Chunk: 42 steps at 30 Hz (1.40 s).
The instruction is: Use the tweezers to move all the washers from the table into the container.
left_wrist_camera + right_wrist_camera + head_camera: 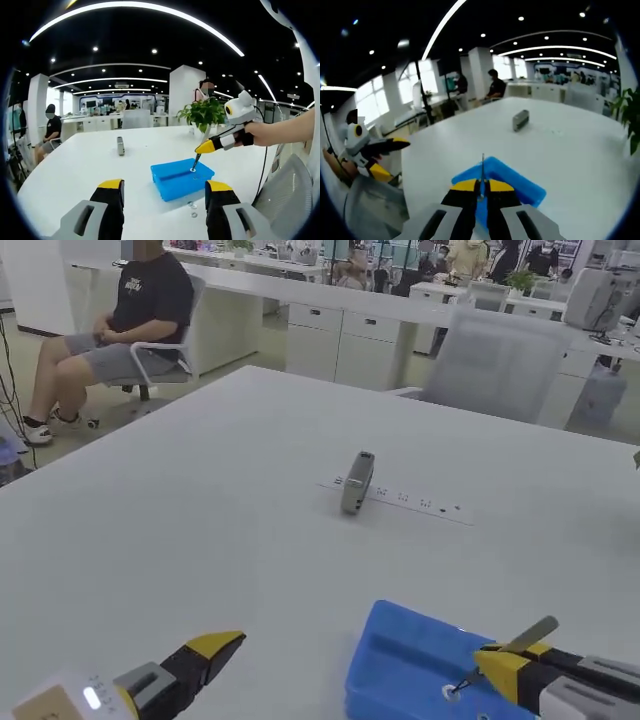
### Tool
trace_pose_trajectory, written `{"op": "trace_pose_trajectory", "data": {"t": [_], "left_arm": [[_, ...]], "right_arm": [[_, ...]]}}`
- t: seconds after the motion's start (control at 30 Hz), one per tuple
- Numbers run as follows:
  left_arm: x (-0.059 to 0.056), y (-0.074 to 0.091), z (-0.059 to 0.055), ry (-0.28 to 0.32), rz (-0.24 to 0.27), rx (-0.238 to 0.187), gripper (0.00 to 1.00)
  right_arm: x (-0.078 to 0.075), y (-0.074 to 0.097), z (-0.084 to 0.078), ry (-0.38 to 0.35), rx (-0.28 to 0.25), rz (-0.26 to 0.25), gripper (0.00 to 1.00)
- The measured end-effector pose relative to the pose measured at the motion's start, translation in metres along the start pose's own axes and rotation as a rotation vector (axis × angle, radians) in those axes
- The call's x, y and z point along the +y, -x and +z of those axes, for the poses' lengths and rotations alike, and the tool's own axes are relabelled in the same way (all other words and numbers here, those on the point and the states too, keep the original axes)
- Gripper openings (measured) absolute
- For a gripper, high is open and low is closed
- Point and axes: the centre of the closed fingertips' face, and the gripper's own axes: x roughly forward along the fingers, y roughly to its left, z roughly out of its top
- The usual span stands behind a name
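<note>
A blue container (410,660) sits on the white table near its front edge. My right gripper (497,660) is shut on metal tweezers (478,670), whose tips point down into the container. A small washer (192,170) sits at the tweezer tips, just above the container (182,177) floor. Two loose washers (192,209) lie on the table in front of the container. My left gripper (164,187) stands open to the left of the container with nothing between its jaws; it also shows in the head view (215,648).
A grey box (357,481) stands on a flat white power strip (405,499) mid-table. An office chair (500,360) stands behind the table's far edge. A person (120,320) sits at the far left. A potted plant (202,112) stands beyond the table.
</note>
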Motion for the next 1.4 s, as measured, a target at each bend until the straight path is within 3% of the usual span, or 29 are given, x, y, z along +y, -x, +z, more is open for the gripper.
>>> {"op": "trace_pose_trajectory", "data": {"t": [0.5,0.83,1.07,1.23,1.4], "left_arm": [[0.001,0.000,-0.001,0.003,0.004,0.004,0.65],[0.001,0.001,-0.001,0.006,0.007,0.007,0.65],[0.001,0.000,-0.002,0.004,0.005,0.012,0.64],[0.001,0.002,0.005,0.031,0.000,-0.029,0.65],[0.002,0.001,0.004,0.027,0.004,-0.023,0.65]], "right_arm": [[-0.046,-0.029,-0.037,-0.044,0.109,-0.063,0.03],[-0.049,-0.034,-0.049,-0.020,0.154,-0.082,0.03],[-0.047,-0.035,-0.050,-0.005,0.157,-0.082,0.03],[-0.050,-0.034,-0.049,0.030,0.156,-0.089,0.03],[-0.049,-0.029,-0.041,0.031,0.129,-0.089,0.03]]}}
